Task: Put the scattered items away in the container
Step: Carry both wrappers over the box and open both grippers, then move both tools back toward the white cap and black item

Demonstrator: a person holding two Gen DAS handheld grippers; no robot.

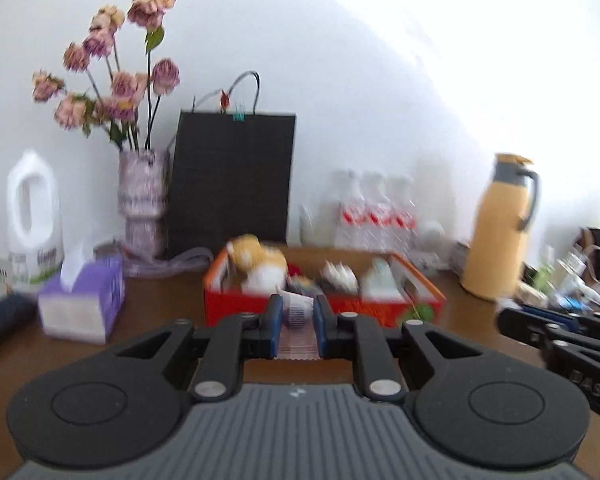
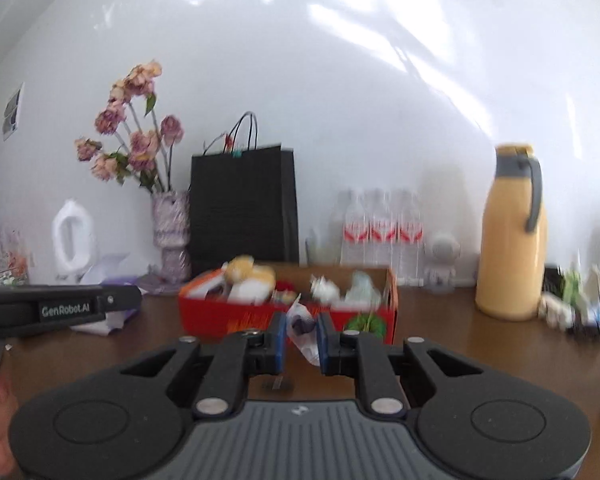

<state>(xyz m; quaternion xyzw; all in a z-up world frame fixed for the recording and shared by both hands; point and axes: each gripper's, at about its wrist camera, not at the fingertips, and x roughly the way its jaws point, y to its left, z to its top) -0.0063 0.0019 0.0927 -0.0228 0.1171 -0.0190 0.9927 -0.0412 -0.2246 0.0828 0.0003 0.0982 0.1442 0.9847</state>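
Left gripper [image 1: 296,314] clamped on a small white striped packet [image 1: 298,312], right gripper [image 2: 302,332] pinched on a crinkly clear wrapper [image 2: 304,332]; both items off the table. Red box [image 1: 380,308] sits straight ahead of both, long axis running left-right, already holding plush and packets. Both point near level, slightly down, side by side, about equally near

A red-orange cardboard box [image 1: 340,308] with an open top sits on the brown wooden surface [image 1: 160,300], already crowded with a yellow-and-white plush toy [image 1: 256,260] at its 10 o'clock end and pale wrapped packets [image 1: 380,280] toward 2 o'clock. A small white packet with a striped strip [image 1: 298,312] and a crumpled white-and-purple wrapper [image 2: 302,328] are off the surface, at the box's 6 o'clock.
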